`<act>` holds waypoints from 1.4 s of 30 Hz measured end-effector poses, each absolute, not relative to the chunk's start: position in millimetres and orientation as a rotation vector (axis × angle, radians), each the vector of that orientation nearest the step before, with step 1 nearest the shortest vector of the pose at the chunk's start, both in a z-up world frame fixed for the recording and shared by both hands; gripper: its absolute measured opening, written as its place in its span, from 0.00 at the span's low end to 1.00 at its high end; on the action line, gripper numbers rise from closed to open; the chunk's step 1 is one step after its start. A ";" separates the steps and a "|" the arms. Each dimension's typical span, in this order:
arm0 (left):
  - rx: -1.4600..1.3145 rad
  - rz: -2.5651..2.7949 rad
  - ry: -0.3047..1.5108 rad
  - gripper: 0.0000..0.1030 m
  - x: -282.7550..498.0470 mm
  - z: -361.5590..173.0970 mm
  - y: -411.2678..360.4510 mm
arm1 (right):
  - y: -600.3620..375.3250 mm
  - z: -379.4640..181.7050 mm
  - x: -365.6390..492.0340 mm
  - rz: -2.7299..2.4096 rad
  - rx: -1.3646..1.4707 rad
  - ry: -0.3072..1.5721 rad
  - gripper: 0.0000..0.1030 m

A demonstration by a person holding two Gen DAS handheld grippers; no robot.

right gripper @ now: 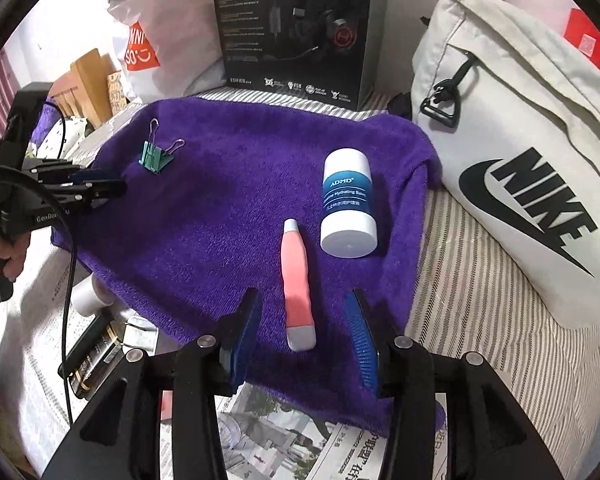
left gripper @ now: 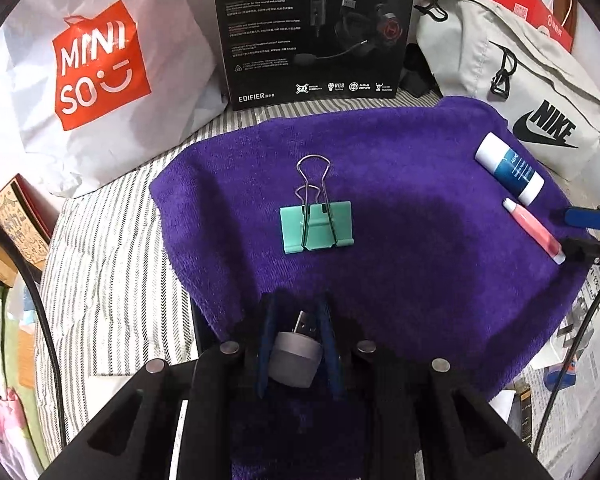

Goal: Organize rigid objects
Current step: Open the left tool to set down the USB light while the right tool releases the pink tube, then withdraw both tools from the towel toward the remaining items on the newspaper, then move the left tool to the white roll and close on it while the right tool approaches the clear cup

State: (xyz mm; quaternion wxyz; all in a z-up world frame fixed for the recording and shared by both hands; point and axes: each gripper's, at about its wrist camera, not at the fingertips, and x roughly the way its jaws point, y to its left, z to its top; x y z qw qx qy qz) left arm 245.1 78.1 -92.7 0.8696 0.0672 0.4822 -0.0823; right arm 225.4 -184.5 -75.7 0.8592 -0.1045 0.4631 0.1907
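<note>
A purple towel (left gripper: 400, 200) lies on a striped sheet. A green binder clip (left gripper: 317, 224) rests on it ahead of my left gripper (left gripper: 298, 312), which is shut on a grey USB stick (left gripper: 296, 354) above the towel's near edge. A white and blue balm stick (right gripper: 349, 208) and a pink and white tube (right gripper: 298, 284) lie on the towel's right side. My right gripper (right gripper: 304, 328) is open, its blue pads either side of the tube's near end. The clip (right gripper: 156, 156) and left gripper (right gripper: 100, 186) also show in the right wrist view.
A black Edifier headset box (left gripper: 316, 28), a Miniso bag (left gripper: 96, 68) and a white Nike bag (right gripper: 532, 160) stand along the back and right. Newspaper (right gripper: 300, 440) and small items lie by the towel's near edge. A cable (right gripper: 66, 280) hangs at left.
</note>
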 end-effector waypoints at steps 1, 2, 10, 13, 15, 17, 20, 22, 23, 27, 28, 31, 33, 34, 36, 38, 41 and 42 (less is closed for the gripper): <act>0.139 -0.174 1.010 0.21 243.7 -92.9 77.6 | -185.4 -74.6 225.1 0.398 -0.211 0.970 0.45; 0.139 -0.172 1.011 0.21 242.8 -92.9 77.4 | -186.5 -73.2 223.9 0.397 -0.203 0.968 0.46; 0.077 -0.153 1.014 0.40 231.5 -86.1 81.0 | -189.8 -62.1 197.0 0.385 -0.172 0.948 0.51; 0.088 -0.141 1.000 0.49 224.9 -80.6 80.1 | -188.4 -59.8 185.7 0.375 -0.176 0.943 0.51; 0.097 -0.124 0.980 0.52 217.5 -74.3 81.8 | -189.5 -57.4 178.3 0.372 -0.166 0.939 0.52; 0.086 -0.122 0.962 0.52 210.0 -67.3 83.7 | -191.1 -55.0 170.3 0.369 -0.158 0.935 0.52; 0.064 -0.145 0.940 0.52 195.4 -56.3 83.2 | -193.7 -52.5 158.7 0.357 -0.142 0.934 0.52; 0.064 -0.160 0.923 0.52 182.1 -49.0 78.9 | -195.5 -51.6 150.0 0.357 -0.123 0.933 0.52; 0.063 -0.166 0.918 0.52 176.9 -46.9 76.5 | -197.0 -51.2 145.9 0.356 -0.111 0.932 0.52; 0.075 -0.232 0.908 0.52 152.3 -46.0 59.5 | -204.0 -51.6 125.3 0.340 -0.065 0.933 0.52; 0.075 -0.246 0.904 0.52 149.0 -48.2 56.2 | -205.3 -51.6 121.5 0.338 -0.057 0.933 0.52; 0.067 -0.291 0.913 0.52 140.9 -57.3 45.3 | -213.8 -52.7 107.2 0.330 -0.012 0.940 0.52; 0.071 -0.320 0.916 0.52 138.1 -62.4 38.2 | -219.0 -54.0 98.8 0.329 0.017 0.947 0.52; 0.080 -0.335 0.917 0.52 137.0 -64.9 34.8 | -221.6 -54.9 94.2 0.329 0.029 0.949 0.53; 0.093 -0.354 0.918 0.52 135.7 -68.3 29.8 | -225.3 -57.4 87.9 0.325 0.037 0.953 0.55; 0.102 -0.364 0.930 0.52 137.6 -72.6 26.6 | -228.9 -61.1 83.6 0.317 0.045 0.960 0.56; 0.104 -0.381 0.949 0.52 141.8 -79.3 24.4 | -234.6 -68.1 82.0 0.311 0.066 0.976 0.56; 0.108 -0.387 0.958 0.52 143.0 -81.7 23.5 | -236.5 -70.9 82.0 0.310 0.075 0.983 0.56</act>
